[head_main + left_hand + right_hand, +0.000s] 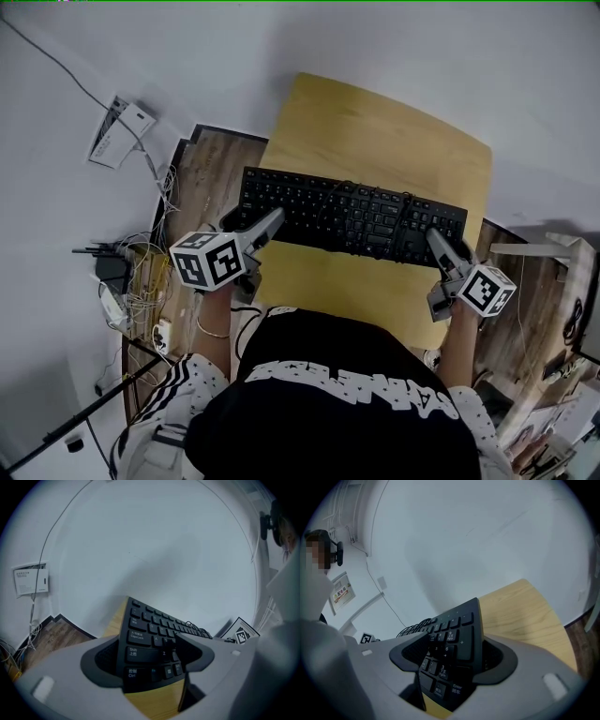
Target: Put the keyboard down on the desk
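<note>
A black keyboard (352, 216) stretches across the yellow wooden desk (375, 122), its left end past the desk's left edge. My left gripper (265, 227) is shut on that left end, one jaw on the keys and the other behind it. My right gripper (437, 242) is shut on the number-pad end in the same way. In the left gripper view the keyboard (145, 630) fills the gap of the gripper (147, 660), with desk wood (154, 702) just beneath. The right gripper view shows the keyboard (457, 630) in the gripper (454, 660). Whether it touches the desk I cannot tell.
A white wall rises behind the desk. On the wooden floor at the left lie a router and tangled cables (117, 277), and a white box (120, 131) hangs on the wall. A pale frame (553, 251) stands at the right. The person's black-shirted torso (328, 403) is close to the desk's front.
</note>
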`<action>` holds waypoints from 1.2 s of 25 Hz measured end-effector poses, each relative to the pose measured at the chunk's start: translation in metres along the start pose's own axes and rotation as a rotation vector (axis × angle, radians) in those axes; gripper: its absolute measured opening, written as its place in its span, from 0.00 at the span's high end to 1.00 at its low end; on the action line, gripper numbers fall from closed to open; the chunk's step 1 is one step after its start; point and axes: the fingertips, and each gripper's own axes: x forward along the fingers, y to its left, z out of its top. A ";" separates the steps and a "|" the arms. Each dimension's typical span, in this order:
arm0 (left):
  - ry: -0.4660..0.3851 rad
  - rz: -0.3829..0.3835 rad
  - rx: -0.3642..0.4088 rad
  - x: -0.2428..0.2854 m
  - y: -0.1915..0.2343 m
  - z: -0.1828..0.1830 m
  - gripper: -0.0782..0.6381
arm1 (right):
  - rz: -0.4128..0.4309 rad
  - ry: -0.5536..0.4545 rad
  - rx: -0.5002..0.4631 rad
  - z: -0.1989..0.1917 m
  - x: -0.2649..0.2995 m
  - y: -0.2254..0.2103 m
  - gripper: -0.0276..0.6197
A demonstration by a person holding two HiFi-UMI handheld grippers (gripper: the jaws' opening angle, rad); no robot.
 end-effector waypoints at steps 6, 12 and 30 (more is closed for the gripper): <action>0.035 -0.008 -0.018 0.012 0.009 -0.005 0.42 | -0.023 0.022 0.020 -0.005 0.007 0.000 0.46; 0.061 -0.019 -0.024 0.024 0.014 -0.007 0.42 | -0.053 0.026 0.027 -0.008 0.010 -0.009 0.46; 0.129 -0.009 -0.039 0.042 0.030 -0.024 0.42 | -0.096 0.061 0.052 -0.023 0.021 -0.026 0.46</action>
